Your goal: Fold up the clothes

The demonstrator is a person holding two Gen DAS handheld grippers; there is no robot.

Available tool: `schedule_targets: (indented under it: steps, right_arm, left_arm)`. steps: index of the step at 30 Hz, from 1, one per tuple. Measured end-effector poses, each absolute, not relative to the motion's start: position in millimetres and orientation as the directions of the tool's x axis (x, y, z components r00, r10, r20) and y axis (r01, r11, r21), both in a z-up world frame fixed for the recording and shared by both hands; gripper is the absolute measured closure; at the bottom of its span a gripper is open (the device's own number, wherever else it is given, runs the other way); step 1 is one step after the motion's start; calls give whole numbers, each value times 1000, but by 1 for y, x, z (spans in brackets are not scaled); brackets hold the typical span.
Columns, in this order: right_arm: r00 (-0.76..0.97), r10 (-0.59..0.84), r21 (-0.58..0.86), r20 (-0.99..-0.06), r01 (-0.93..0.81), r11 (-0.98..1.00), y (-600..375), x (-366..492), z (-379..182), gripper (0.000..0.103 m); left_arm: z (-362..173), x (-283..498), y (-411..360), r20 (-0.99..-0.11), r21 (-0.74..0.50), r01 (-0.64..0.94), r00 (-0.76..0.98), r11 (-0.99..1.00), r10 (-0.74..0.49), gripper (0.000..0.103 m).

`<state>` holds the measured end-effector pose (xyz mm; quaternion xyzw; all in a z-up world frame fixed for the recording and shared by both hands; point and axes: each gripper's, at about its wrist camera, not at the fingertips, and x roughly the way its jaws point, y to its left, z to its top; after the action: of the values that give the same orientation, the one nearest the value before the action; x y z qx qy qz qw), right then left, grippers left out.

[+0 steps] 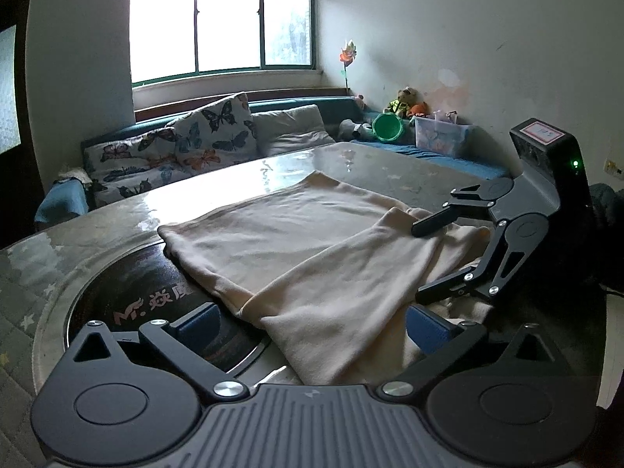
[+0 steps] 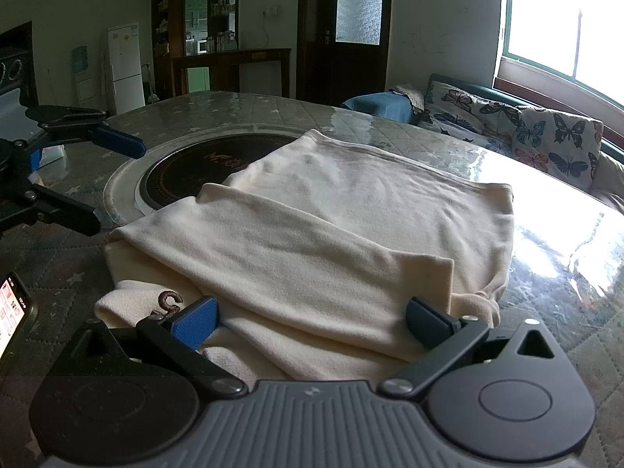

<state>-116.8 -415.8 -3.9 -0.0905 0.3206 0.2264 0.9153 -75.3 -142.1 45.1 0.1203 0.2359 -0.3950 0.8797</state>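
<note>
A cream sweatshirt (image 1: 296, 230) lies flat on the round table (image 1: 117, 210), one sleeve folded across its body. In the right wrist view the sweatshirt (image 2: 351, 210) shows a brown embroidered letter near its front edge. My left gripper (image 1: 312, 325) is open wide at the near edge, the folded sleeve lying between its blue pads (image 1: 199, 321) without being pinched. My right gripper (image 2: 312, 321) is open too, its pads either side of the cloth's near fold. Each gripper shows in the other's view: the right gripper (image 1: 429, 257) over the garment's right side, the left gripper (image 2: 101, 179) beside the hob.
A black round hob (image 2: 187, 167) is set in the table's middle, partly under the cloth. A phone (image 2: 11, 312) lies at the table's left. A sofa with butterfly cushions (image 1: 210, 132), toys and a plastic box (image 1: 440, 136) line the far wall.
</note>
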Motion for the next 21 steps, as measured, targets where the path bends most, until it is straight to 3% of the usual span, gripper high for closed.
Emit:
schedule_targets:
  steps: [4, 12, 21]
  right_arm:
    - [691, 358, -18, -628, -473, 881, -416, -117, -4, 0]
    - [690, 357, -19, -630, -473, 881, -415, -118, -4, 0]
    - [690, 355, -22, -630, -473, 881, -416, -118, -4, 0]
  left_arm:
    - [45, -81, -138, -464, 39, 749, 600, 662, -652, 0]
    - [45, -78, -139, -518, -5, 768, 546, 641, -658, 0]
    - [48, -83, -137, -508, 32, 784, 547, 619, -666, 0]
